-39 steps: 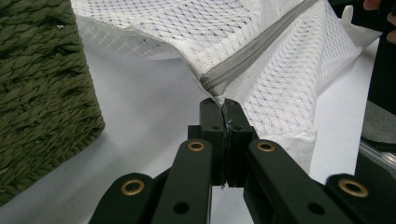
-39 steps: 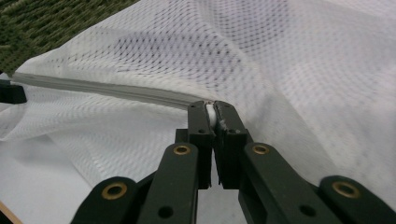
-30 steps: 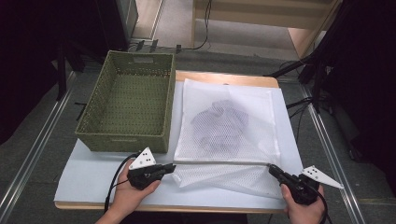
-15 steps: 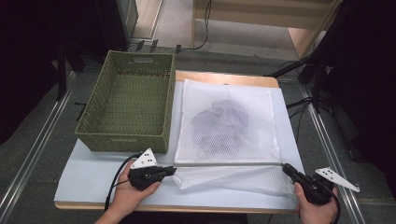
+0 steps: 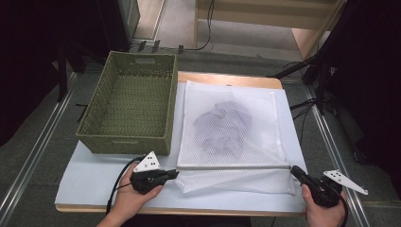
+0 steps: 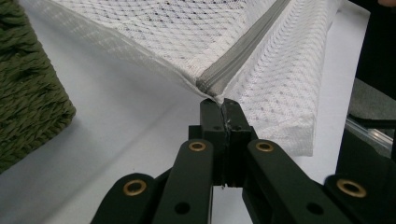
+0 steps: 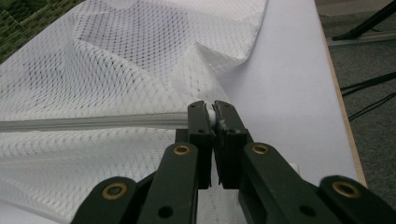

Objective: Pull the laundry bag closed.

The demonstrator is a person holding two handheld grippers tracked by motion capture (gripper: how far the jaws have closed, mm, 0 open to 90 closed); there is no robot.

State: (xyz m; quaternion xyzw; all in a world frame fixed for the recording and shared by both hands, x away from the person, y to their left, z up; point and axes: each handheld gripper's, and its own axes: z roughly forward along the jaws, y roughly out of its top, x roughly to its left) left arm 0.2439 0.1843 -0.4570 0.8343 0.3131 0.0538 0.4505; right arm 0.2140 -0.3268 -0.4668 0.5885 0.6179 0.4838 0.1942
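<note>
Both hands sit low at the desk's [image 5: 94, 189] near edge. The left tool [image 5: 175, 174] clamps the mesh laundry bag's [image 5: 231, 127] zipper [image 5: 234, 166] end; the right tool [image 5: 293, 170] pinches the zipper pull. The bag lies flat beside a green wicker basket [image 5: 130, 109].

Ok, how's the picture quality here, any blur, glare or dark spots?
High view: soft overall, the surroundings fall into deep shadow, the mesh laundry bag evenly lit. Left gripper view: the zipper sharp, the green basket slightly soft. Right gripper view: near mesh crisp, the far floor blurred; no strong glare.
</note>
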